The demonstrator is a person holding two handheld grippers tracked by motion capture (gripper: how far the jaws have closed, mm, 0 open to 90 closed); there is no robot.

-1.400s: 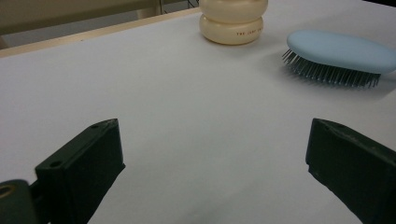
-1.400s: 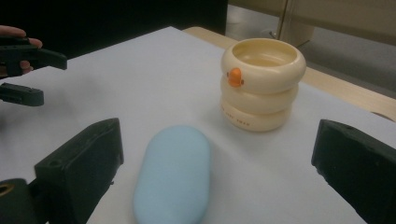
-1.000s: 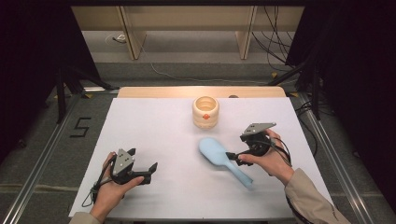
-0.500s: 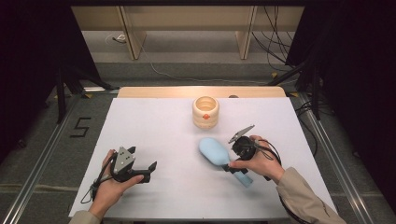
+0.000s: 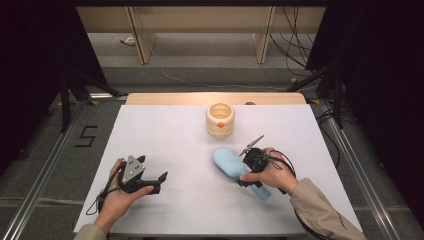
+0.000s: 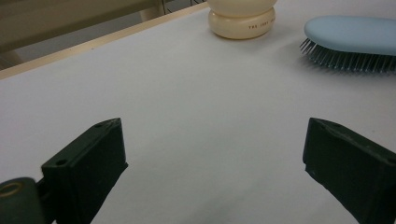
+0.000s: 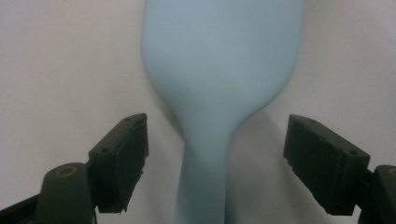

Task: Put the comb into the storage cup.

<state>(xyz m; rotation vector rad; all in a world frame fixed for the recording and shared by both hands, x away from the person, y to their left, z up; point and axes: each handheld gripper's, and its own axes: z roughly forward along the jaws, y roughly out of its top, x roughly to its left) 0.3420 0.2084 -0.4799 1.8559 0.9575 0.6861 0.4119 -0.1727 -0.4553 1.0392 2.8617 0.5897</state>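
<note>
The right gripper (image 7: 215, 163) straddles the blue hairbrush (image 7: 219, 84) handle, jaws closing but not yet touching. The left gripper (image 6: 215, 172) rests spread wide on the table (image 5: 165, 130).

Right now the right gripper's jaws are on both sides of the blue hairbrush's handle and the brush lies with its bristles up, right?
Not quite: the hairbrush lies bristles down, as the left gripper view shows. The right gripper does straddle its handle, jaws closing but not touching.
</note>
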